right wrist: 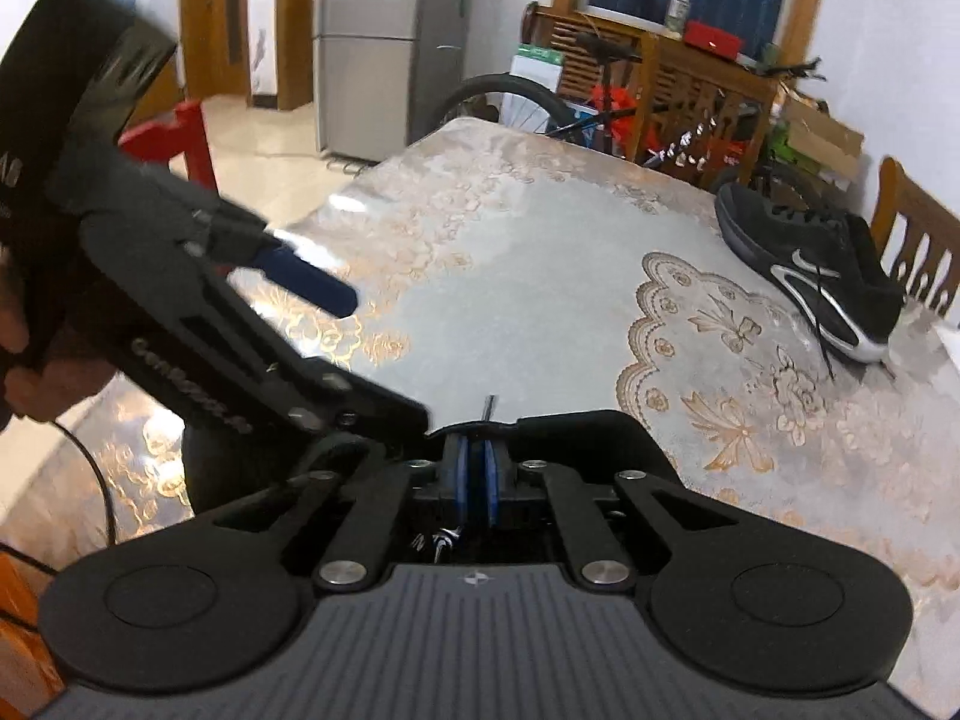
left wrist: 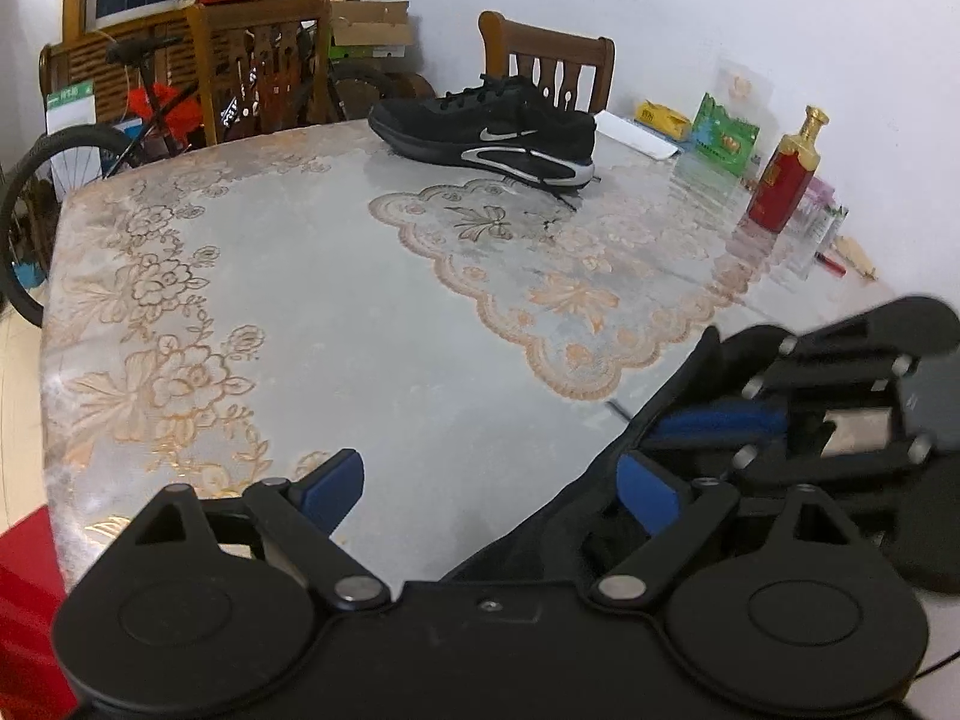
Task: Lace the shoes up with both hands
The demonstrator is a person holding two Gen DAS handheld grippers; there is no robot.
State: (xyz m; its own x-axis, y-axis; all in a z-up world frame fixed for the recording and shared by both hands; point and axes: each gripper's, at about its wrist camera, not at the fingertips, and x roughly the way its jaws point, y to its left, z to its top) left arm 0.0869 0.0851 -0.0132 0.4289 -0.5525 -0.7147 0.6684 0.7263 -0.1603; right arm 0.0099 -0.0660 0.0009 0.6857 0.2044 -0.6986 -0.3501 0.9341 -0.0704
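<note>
My left gripper has its blue pads spread wide apart over the floral plastic-covered table. My right gripper has its pads pressed together on a thin black lace tip that pokes out ahead. The black mesh sneaker with silver swoosh lies well apart at one o'clock, with a loose lace trailing from it.
</note>
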